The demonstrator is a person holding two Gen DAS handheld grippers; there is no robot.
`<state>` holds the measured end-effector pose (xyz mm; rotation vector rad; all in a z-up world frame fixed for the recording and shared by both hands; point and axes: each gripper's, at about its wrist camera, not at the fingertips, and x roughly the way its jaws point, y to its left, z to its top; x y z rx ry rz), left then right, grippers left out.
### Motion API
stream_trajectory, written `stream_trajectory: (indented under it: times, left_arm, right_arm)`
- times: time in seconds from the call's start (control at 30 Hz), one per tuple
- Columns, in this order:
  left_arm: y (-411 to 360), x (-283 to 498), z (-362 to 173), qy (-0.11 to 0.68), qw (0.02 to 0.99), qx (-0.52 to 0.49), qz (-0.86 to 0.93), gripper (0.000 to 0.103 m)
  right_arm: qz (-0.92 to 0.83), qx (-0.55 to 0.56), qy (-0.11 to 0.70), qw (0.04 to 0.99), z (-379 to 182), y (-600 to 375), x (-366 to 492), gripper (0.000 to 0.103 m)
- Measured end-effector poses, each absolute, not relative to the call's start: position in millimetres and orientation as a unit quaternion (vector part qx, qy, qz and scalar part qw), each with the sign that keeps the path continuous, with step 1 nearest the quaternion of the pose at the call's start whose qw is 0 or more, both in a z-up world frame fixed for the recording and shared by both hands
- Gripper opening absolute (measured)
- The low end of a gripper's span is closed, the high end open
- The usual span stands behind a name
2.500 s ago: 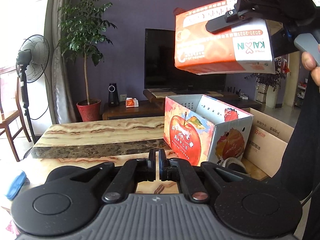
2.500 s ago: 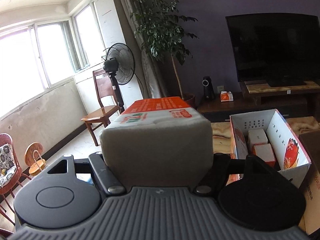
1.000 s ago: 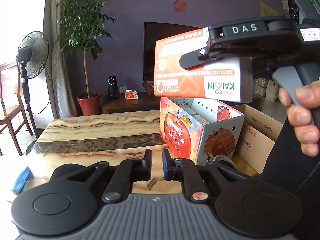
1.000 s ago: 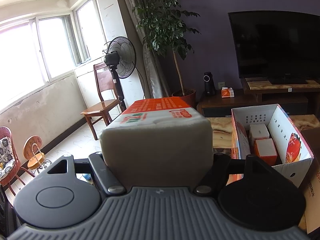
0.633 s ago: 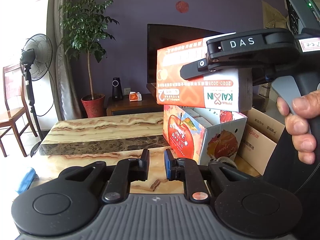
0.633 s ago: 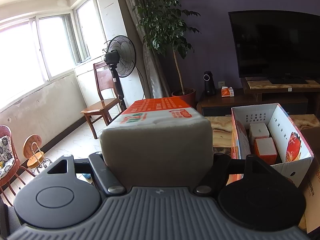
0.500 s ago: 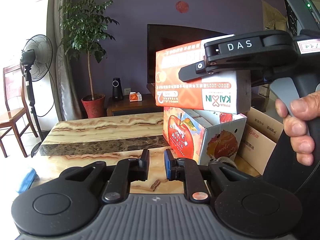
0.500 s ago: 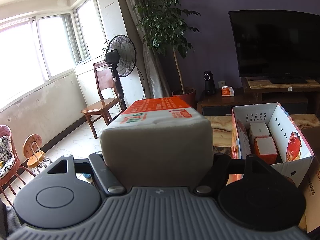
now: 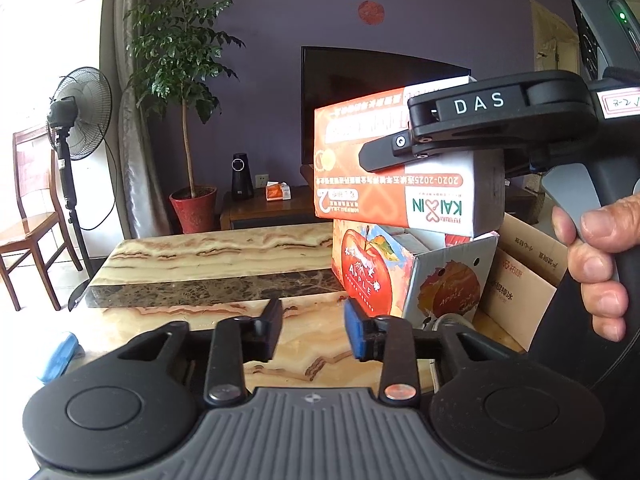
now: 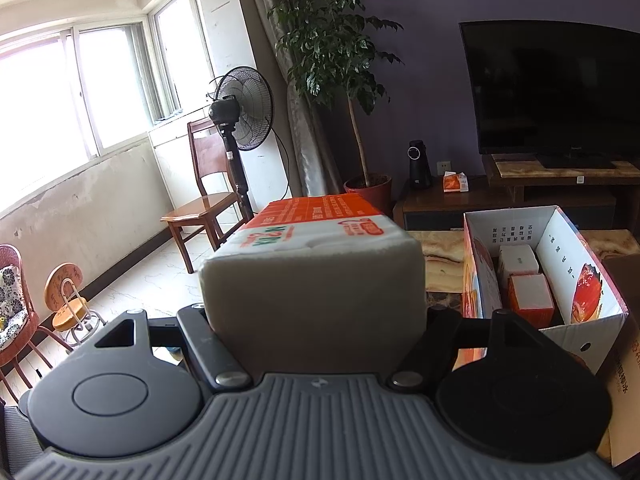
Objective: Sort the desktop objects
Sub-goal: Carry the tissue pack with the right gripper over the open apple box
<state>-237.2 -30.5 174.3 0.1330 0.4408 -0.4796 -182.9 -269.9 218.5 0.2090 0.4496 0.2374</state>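
My right gripper (image 10: 312, 300) is shut on an orange and white carton (image 10: 316, 236), which fills the space between its fingers. From the left wrist view that carton (image 9: 384, 184) hangs in the air just above the open apple-print box (image 9: 404, 276), with a person's hand (image 9: 596, 264) on the gripper's handle. Inside the apple box (image 10: 560, 232) lie a white carton (image 10: 518, 260) and an orange one (image 10: 530, 300). My left gripper (image 9: 312, 328) hovers low over the marble table (image 9: 216, 256); its jaws are opening and nothing is between them.
A brown cardboard box (image 9: 520, 280) stands right of the apple box. A blue object (image 9: 60, 354) lies at the table's left edge. Beyond the table are a potted tree (image 9: 188, 120), a standing fan (image 9: 76, 120), a wooden chair (image 9: 28, 208) and a TV (image 9: 360, 80).
My left gripper's jaws have spread apart from a narrow gap. The carton in the right gripper has sunk slightly, closer to the apple box's top.
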Motion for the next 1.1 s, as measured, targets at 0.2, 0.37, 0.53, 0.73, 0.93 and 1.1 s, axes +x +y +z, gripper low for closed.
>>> stream_trajectory:
  times: [0.2,0.37,0.53,0.73,0.93,1.1]
  left_arm:
    - [-30.9,-239.3,175.1,0.217,0.946,0.063,-0.233,0.049]
    - [-31.3,-239.3,175.5,0.217,0.947,0.063,-0.227,0.059]
    - [-31.3,-240.5,176.1,0.215,0.948,0.063,-0.224,0.068]
    - [-30.6,-240.3,176.0,0.218,0.949,0.061,-0.221,0.075]
    - [-28.9,-245.1,174.4,0.217,0.949,0.062,-0.221,0.080]
    - [-30.1,-245.2,175.3,0.218,0.949,0.061,-0.220,0.081]
  right_arm:
    - [0.118,0.102,0.223,0.962,217.0,-268.6,-182.2,0.075]
    - [0.119,0.101,0.225,0.962,216.0,-267.1,-182.1,0.075]
    - [0.120,0.100,0.226,0.961,215.3,-265.7,-181.9,0.075]
    - [0.123,0.099,0.228,0.961,213.5,-263.7,-183.6,0.075]
    - [0.124,0.097,0.231,0.960,212.9,-261.5,-184.6,0.075]
    - [0.125,0.096,0.232,0.960,212.5,-260.3,-185.6,0.075]
